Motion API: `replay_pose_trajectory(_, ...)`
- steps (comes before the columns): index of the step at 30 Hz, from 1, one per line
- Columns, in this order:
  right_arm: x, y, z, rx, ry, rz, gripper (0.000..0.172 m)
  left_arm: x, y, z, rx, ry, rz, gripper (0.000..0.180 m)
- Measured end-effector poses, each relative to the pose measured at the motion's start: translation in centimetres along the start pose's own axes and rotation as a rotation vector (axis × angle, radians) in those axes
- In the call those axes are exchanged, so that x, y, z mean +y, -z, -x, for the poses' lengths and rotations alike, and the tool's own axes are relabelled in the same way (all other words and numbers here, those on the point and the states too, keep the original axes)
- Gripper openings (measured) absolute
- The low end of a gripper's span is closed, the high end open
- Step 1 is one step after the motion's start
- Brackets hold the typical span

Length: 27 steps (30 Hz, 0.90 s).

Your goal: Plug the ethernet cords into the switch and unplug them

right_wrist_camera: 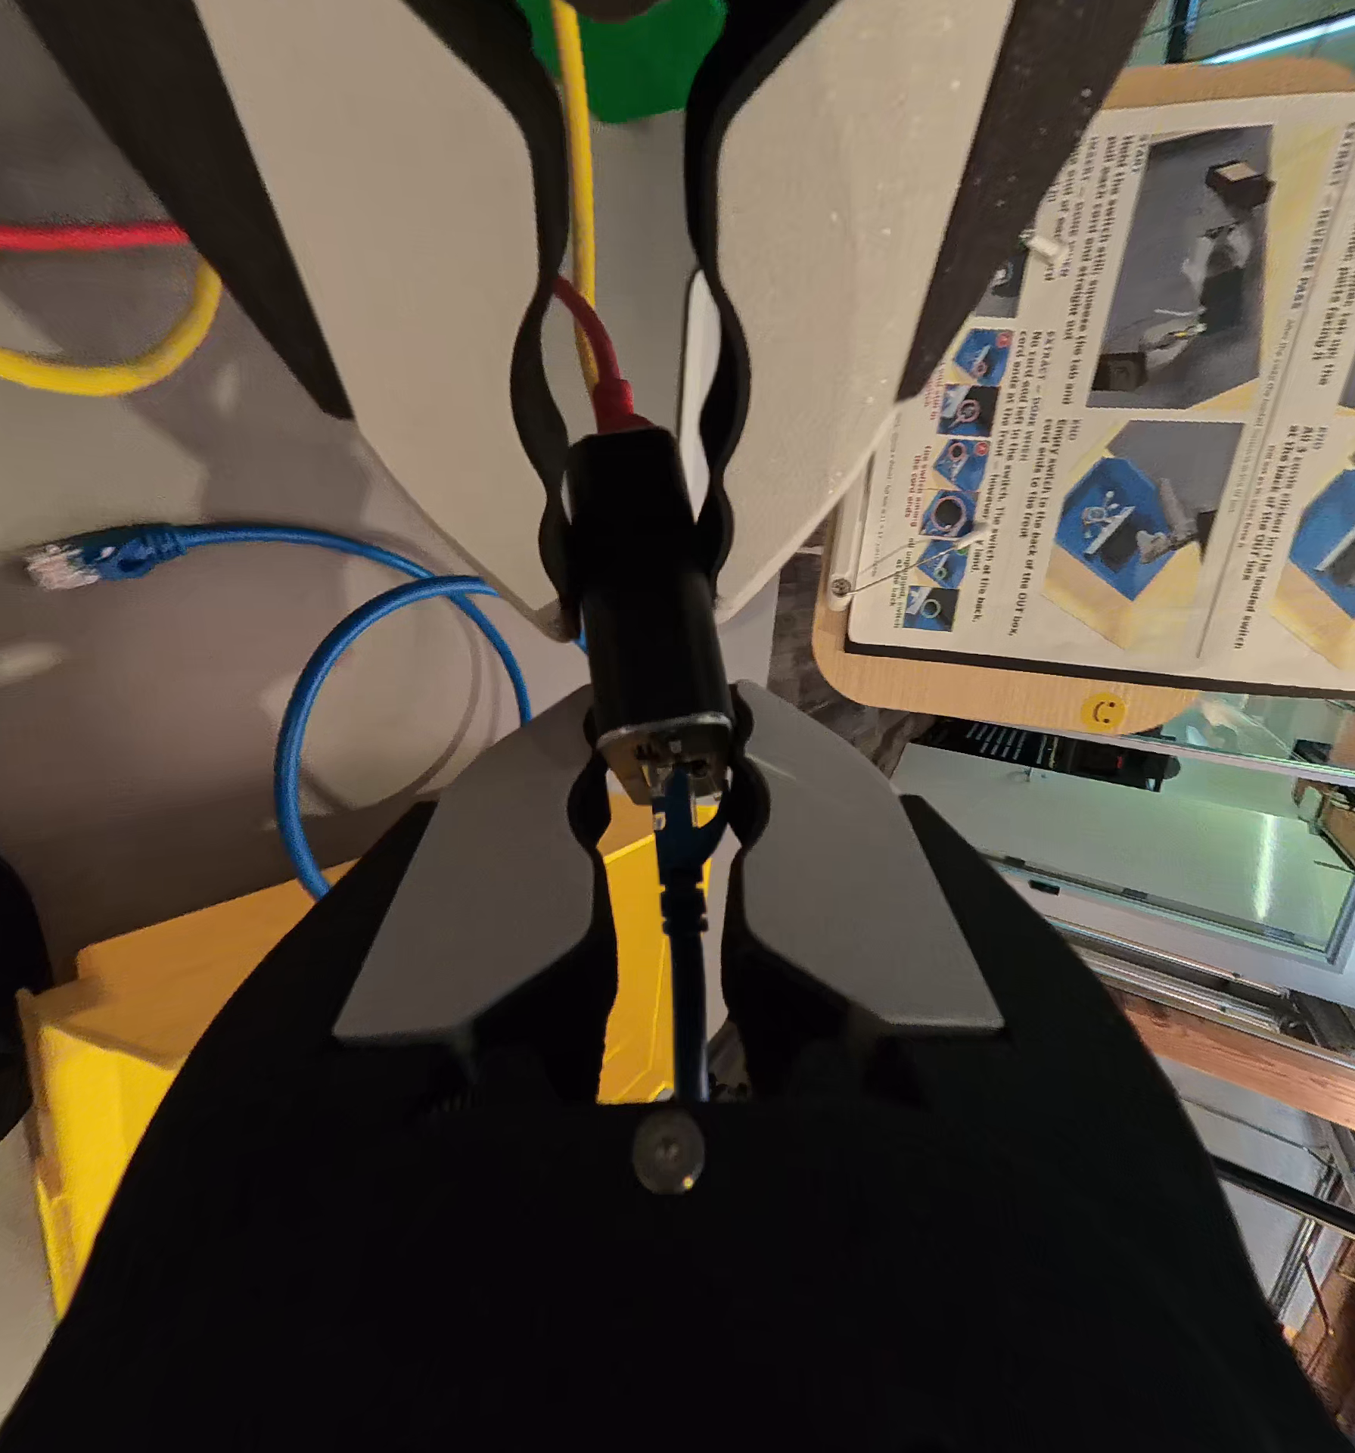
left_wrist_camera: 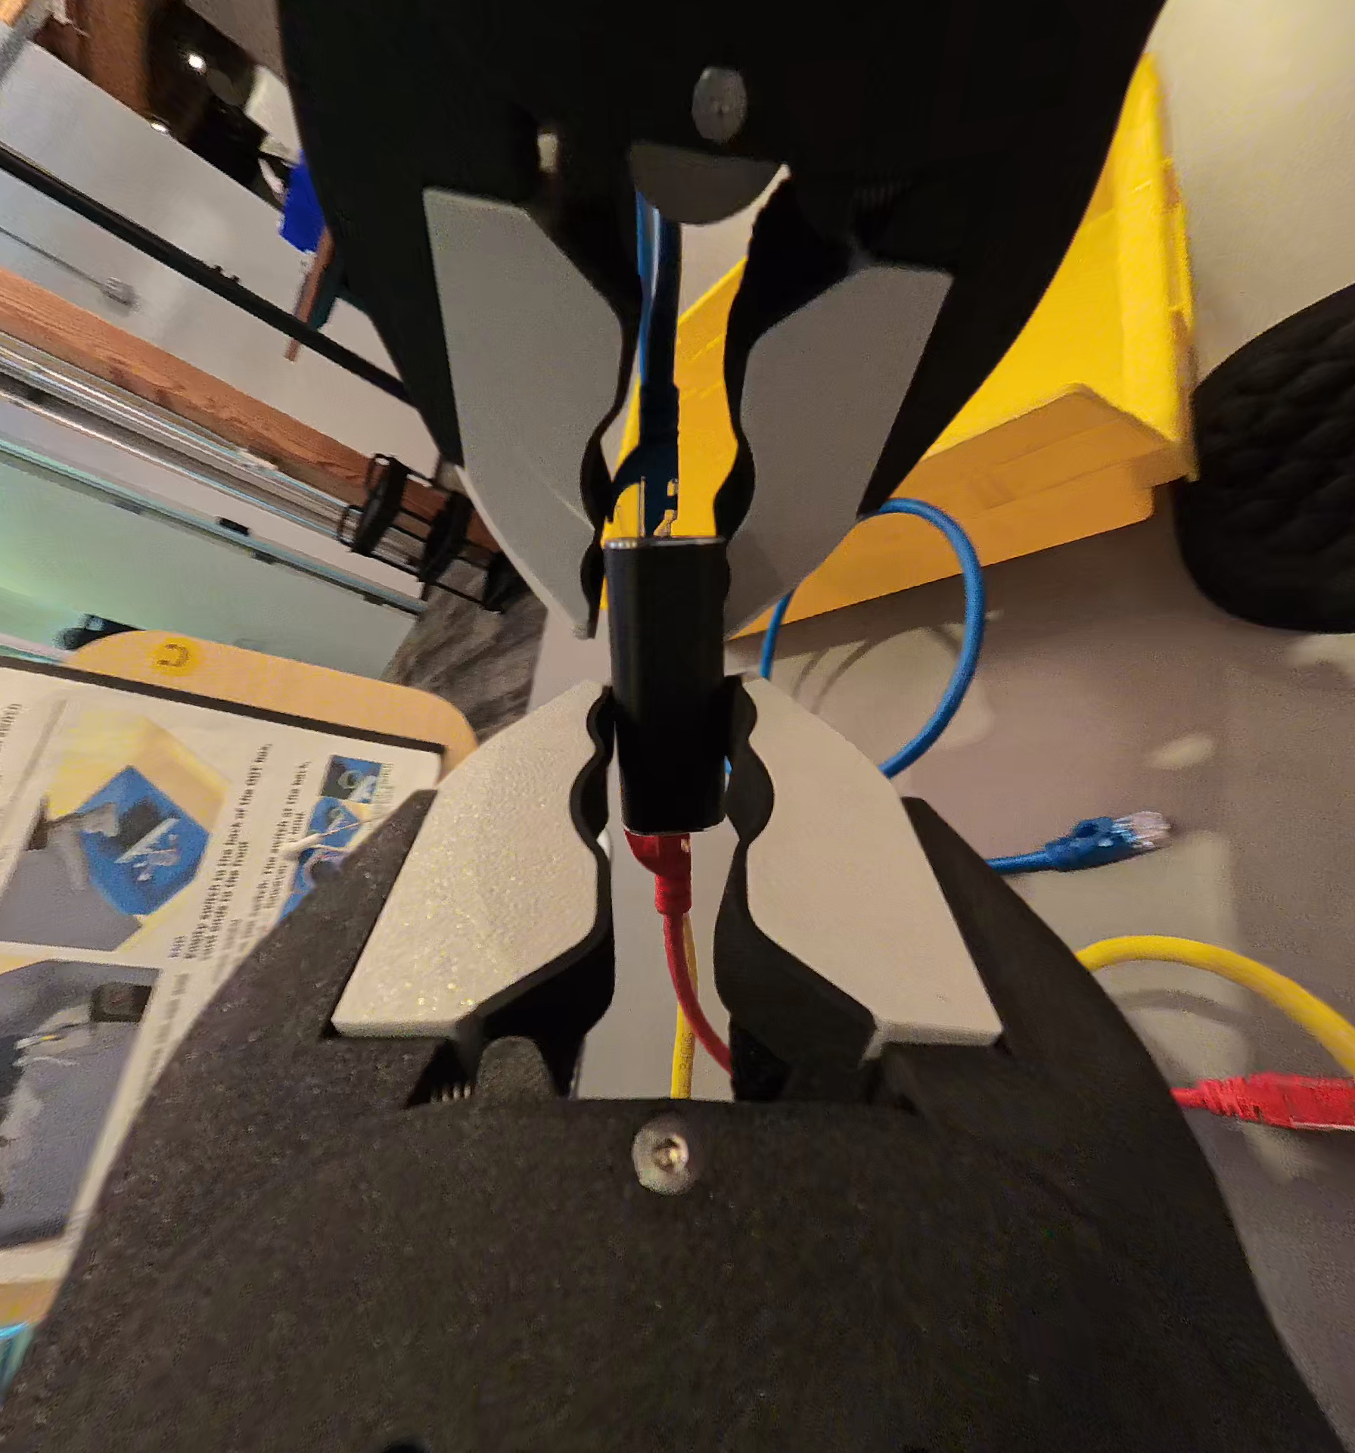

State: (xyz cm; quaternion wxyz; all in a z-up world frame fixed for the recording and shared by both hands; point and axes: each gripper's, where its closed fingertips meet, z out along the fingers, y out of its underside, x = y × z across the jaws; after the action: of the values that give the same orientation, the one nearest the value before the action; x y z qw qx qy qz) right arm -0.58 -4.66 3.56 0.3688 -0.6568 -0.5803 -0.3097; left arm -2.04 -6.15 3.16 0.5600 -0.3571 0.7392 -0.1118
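both claws clamped on the same black switch (left_wrist_camera: 668, 692), left gripper (left_wrist_camera: 670, 755) at its red cord (left_wrist_camera: 670, 880) end, right gripper (right_wrist_camera: 662, 747) at the blue cord (right_wrist_camera: 678, 849) end, instruction sheet (right_wrist_camera: 1130, 377) nearby, yellow bin (left_wrist_camera: 1051, 409) beyond

Glossy black switch (left_wrist_camera: 666, 692), yellow plastic bin (left_wrist_camera: 1051, 440)
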Motion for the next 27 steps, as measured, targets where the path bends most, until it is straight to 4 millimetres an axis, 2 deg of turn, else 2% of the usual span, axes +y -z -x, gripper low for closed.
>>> replay_pose_trajectory(3, -0.5, 0.4, -0.9, 0.043, -0.048, -0.031, 0.032, 0.1, 0.4, 0.8, -0.048, -0.035, 0.011, 0.026)
replay_pose_trajectory(8, -0.4, 3.3, -3.1, 0.161, -0.128, -0.140, 0.050, 0.2, 1.4, 1.6, -0.009, 0.025, -0.052, 0.025)
replay_pose_trajectory(10, -0.2, 4.4, -3.2, 0.170, -0.149, -0.211, 0.046, 0.1, 1.7, 1.7, -0.003, 0.024, -0.084, 0.025)
replay_pose_trajectory(13, 0.9, 5.6, -3.0, 0.159, -0.171, -0.251, 0.021, -0.4, 2.2, 1.8, 0.004, 0.034, -0.137, 0.025)
replay_pose_trajectory(15, 0.6, 6.5, -3.1, 0.160, -0.186, -0.322, 0.013, -0.7, 2.3, 1.7, 0.008, 0.019, -0.155, 0.025)
replay_pose_trajectory(18, -0.2, 7.3, -3.1, 0.163, -0.185, -0.380, 0.015, -1.3, 2.5, 1.4, 0.013, 0.014, -0.197, 0.025)
replay_pose_trajectory(24, -1.6, 7.9, -1.4, 0.069, -0.155, -0.389, 0.019, -1.4, 2.7, 1.1, 0.018, -0.029, -0.196, 0.025)
replay_pose_trajectory(27, -2.6, 8.2, -1.2, 0.068, -0.119, -0.418, 0.011, -1.7, 2.9, 0.8, 0.031, -0.041, -0.212, 0.025)
